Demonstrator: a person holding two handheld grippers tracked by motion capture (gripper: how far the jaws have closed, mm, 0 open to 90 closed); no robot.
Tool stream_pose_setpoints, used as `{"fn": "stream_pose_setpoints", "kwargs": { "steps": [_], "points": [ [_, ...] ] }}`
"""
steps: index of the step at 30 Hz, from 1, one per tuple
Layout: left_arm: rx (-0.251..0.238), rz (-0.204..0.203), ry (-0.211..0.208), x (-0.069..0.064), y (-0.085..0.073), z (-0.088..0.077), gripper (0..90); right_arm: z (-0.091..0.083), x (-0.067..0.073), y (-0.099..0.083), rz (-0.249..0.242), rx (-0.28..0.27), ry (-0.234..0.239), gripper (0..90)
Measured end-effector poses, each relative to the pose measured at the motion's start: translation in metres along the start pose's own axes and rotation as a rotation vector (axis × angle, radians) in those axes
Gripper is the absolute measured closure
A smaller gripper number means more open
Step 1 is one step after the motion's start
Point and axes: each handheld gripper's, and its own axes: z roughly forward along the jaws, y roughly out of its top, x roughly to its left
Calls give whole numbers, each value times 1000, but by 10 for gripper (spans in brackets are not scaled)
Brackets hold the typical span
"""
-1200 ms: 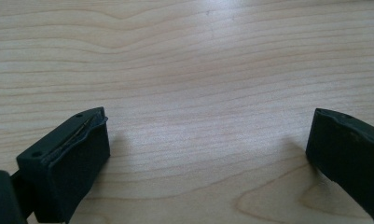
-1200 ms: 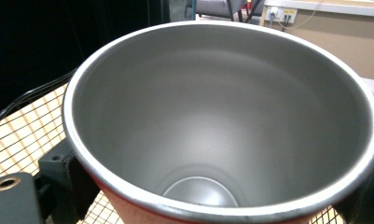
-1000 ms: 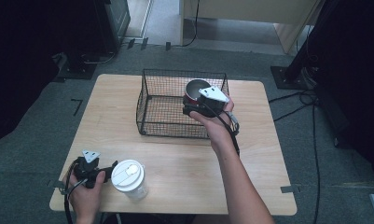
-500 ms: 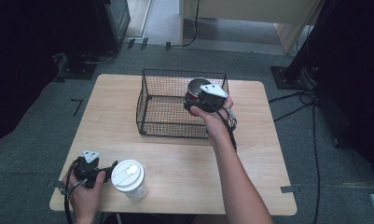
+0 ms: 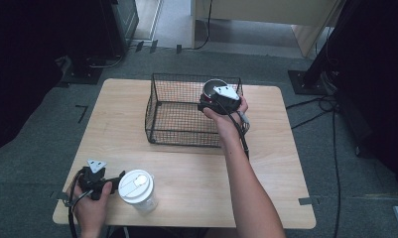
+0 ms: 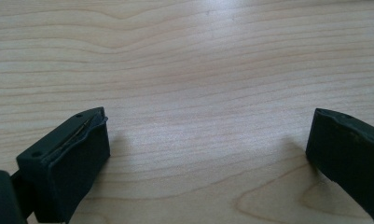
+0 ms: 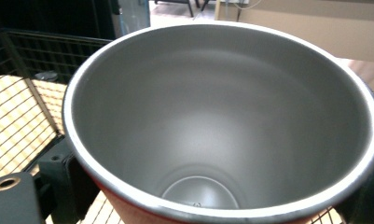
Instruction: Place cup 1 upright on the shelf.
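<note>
A red cup (image 5: 212, 85) with a bare steel inside is clamped between the jaws of my right gripper (image 5: 214, 101) at the far right corner of the black wire basket (image 5: 171, 111). In the right gripper view the cup's open mouth (image 7: 222, 116) faces the camera, with a jaw on each side and the basket mesh (image 7: 21, 93) at the left. My left gripper (image 5: 116, 180) rests on the table's near left corner, open, beside a cup with a white lid (image 5: 137, 188). In the left gripper view, my left gripper (image 6: 208, 135) has bare wood between its jaws.
The light wooden table (image 5: 186, 168) carries the basket in its far middle. Cables (image 5: 330, 114) trail over the grey floor at the right, and dark stands rise on both sides.
My right hand has carried the red cup a little farther back and lower, toward the basket's far right corner. The left gripper and the white-lidded cup have stayed put.
</note>
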Motion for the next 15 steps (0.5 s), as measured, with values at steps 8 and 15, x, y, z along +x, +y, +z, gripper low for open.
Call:
{"fn": "stream_pose_setpoints", "kwargs": {
  "steps": [8, 15],
  "points": [
    [1, 2, 0, 0, 0, 0, 0, 13, -2, -3, 39, 26, -8, 73],
    [0, 0, 0, 0, 0, 0, 0, 24, -4, -3, 75, 45, -24, 73]
  ]
}}
